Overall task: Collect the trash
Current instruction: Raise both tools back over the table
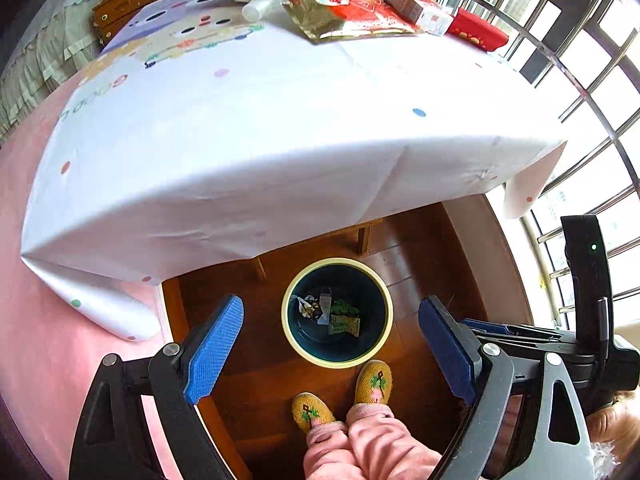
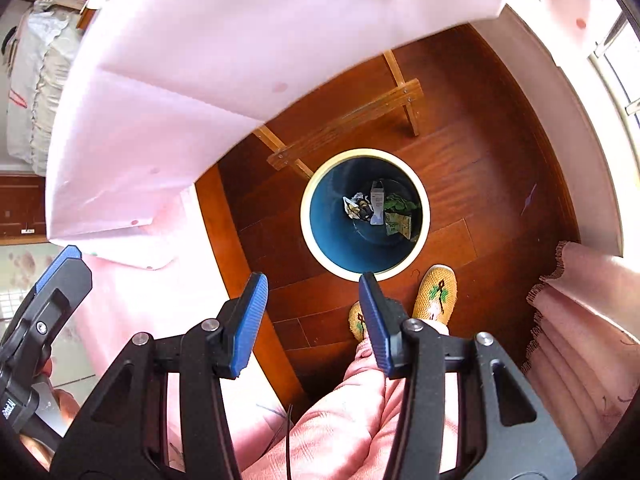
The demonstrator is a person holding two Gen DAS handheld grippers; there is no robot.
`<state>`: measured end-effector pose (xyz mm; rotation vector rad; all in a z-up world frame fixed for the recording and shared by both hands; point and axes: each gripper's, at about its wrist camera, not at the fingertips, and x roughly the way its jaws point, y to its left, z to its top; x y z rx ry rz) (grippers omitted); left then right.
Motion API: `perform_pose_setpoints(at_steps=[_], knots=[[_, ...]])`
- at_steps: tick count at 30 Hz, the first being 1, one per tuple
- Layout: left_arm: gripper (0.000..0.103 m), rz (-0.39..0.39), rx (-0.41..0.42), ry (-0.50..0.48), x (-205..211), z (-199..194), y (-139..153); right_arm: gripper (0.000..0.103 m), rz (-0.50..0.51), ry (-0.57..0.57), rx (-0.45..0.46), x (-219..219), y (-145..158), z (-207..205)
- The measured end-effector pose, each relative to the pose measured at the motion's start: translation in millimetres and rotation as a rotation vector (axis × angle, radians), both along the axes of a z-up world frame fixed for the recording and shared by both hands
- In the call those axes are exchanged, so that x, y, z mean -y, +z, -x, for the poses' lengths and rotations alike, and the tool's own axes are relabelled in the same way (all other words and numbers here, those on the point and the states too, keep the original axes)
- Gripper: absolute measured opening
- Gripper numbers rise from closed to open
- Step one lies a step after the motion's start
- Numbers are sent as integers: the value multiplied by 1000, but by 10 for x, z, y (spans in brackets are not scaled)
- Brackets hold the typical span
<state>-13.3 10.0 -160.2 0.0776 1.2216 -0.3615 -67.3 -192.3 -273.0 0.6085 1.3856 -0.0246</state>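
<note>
Left wrist view: the left gripper (image 1: 332, 344) hangs spread and empty above the bin (image 1: 337, 312), wrappers (image 1: 340, 314) lying at its bottom. The right gripper (image 2: 314, 320) is likewise released; more trash (image 1: 348, 12) waits on the table (image 1: 280, 128), probably next

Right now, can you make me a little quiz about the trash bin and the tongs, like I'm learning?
1. True or false: the trash bin on the wooden floor already has wrappers in it.
2. What are the left tongs and right tongs holding? A) a cup B) nothing C) a box
3. Fill in: the clear plastic cup lies on the ____, beside the red and gold bag.

Key: 1 true. 2 B, both stand open and empty above the bin. 3 table.
</note>
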Motion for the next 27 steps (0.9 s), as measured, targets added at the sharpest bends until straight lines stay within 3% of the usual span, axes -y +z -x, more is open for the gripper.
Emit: perform_pose_setpoints(at_steps=[12, 18, 27], knots=[[91, -24, 176, 10, 78, -25, 1452, 44, 1, 116, 221, 10, 1577, -221], [91, -29, 265, 69, 133, -268, 1963, 44, 27, 182, 339, 98, 2220, -478], [91, -56, 343, 126, 30, -777, 2432, 45, 67, 252, 472, -75, 2806, -1058]])
